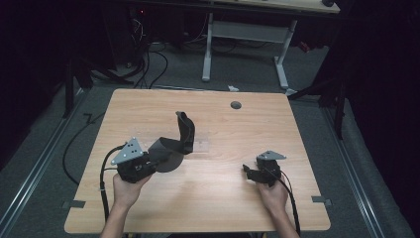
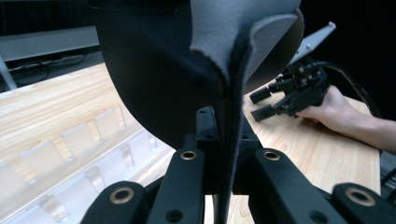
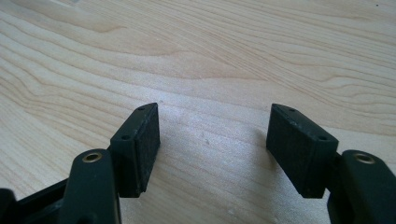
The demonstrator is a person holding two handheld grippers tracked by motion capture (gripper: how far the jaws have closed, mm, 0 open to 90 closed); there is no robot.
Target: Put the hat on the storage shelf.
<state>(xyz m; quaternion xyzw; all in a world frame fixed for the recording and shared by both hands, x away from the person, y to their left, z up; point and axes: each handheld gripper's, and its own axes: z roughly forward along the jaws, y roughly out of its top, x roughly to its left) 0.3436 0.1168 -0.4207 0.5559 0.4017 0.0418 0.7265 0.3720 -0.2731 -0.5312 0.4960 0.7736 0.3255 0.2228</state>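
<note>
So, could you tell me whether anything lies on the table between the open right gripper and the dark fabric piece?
Nothing visible does. Bare table lies between the right gripper and the fabric piece, which the left gripper holds clamped.

Left claw [image 1: 148, 166] clamps a dark felt piece [image 1: 173, 146]; right claw [image 1: 250, 172] spread on table [image 1: 223, 198].

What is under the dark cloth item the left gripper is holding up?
Under the dark cloth item lies the bare wooden table and a clear plastic rack beside it. The left gripper pinches the cloth's edge; how far the rack reaches underneath is covered.
</note>
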